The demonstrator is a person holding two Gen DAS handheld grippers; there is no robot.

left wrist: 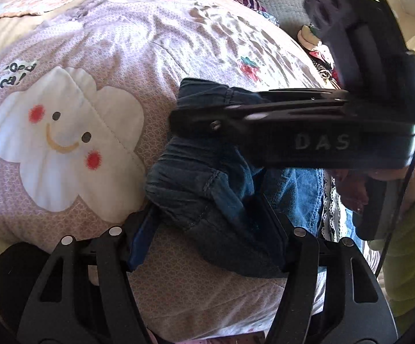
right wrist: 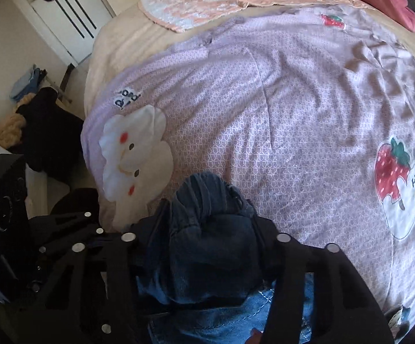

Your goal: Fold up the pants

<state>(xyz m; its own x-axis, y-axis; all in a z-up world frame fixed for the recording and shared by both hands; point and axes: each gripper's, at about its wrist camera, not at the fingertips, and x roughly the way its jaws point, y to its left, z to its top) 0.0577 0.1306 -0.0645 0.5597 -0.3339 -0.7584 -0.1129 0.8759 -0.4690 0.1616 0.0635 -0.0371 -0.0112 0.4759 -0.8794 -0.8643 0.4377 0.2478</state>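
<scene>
Pants [left wrist: 204, 189]: one pair, dark blue denim, bunched in a heap on the bed near its near edge, just beside the cloud patch; a lighter blue fabric shows under the heap.

Left gripper [left wrist: 207, 229]: one, jaws part open, denim bunched between the two fingers and pressed by both.

Right gripper [right wrist: 204, 246]: one, jaws narrowed onto a gathered fold of the denim; from the left wrist view it lies across the heap, its finger tips blurred.

Quilt [right wrist: 279, 109]: one, lilac patterned, bearing one smiling cloud patch [left wrist: 67, 140] and two strawberry patches in the right wrist view, the larger [right wrist: 394, 169] and a small one [right wrist: 332, 20].

Peach blanket [right wrist: 207, 3]: one, far end of bed.

Person's green sleeve [left wrist: 408, 246]: cut off at the frame edge.

Floor clutter beside the bed: dark, hard to make out.
</scene>
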